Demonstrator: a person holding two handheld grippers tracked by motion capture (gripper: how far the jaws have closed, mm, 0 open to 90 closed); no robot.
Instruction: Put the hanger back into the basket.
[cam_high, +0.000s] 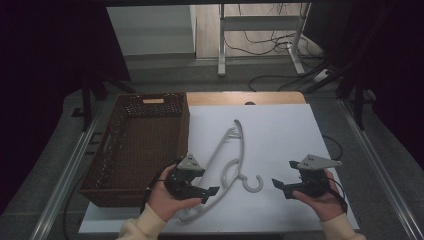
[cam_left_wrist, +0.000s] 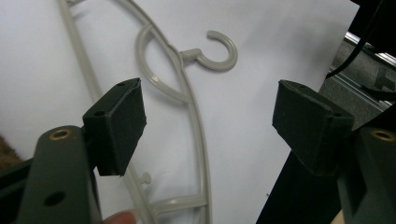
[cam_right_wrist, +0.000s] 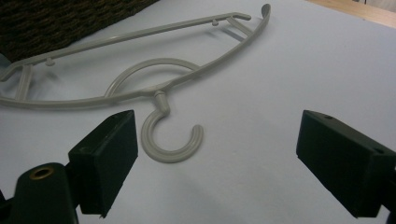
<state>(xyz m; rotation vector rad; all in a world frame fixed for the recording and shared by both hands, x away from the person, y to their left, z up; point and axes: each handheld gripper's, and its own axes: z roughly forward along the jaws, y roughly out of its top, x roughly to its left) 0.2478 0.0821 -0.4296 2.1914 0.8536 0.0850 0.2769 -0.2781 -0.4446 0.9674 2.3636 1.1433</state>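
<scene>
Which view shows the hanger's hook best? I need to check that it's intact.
The right gripper view: the hook lies close and whole between the open jaws, its neck joining the hanger. The left gripper view shows it whole but smaller, farther off; the high view shows it tiny on the white table.

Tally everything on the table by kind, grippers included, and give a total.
Pale grey plastic clothes hanger: 1
Dark brown woven basket: 1
Black two-jaw grippers, left gripper and right gripper, both open: 2
Total: 4
</scene>
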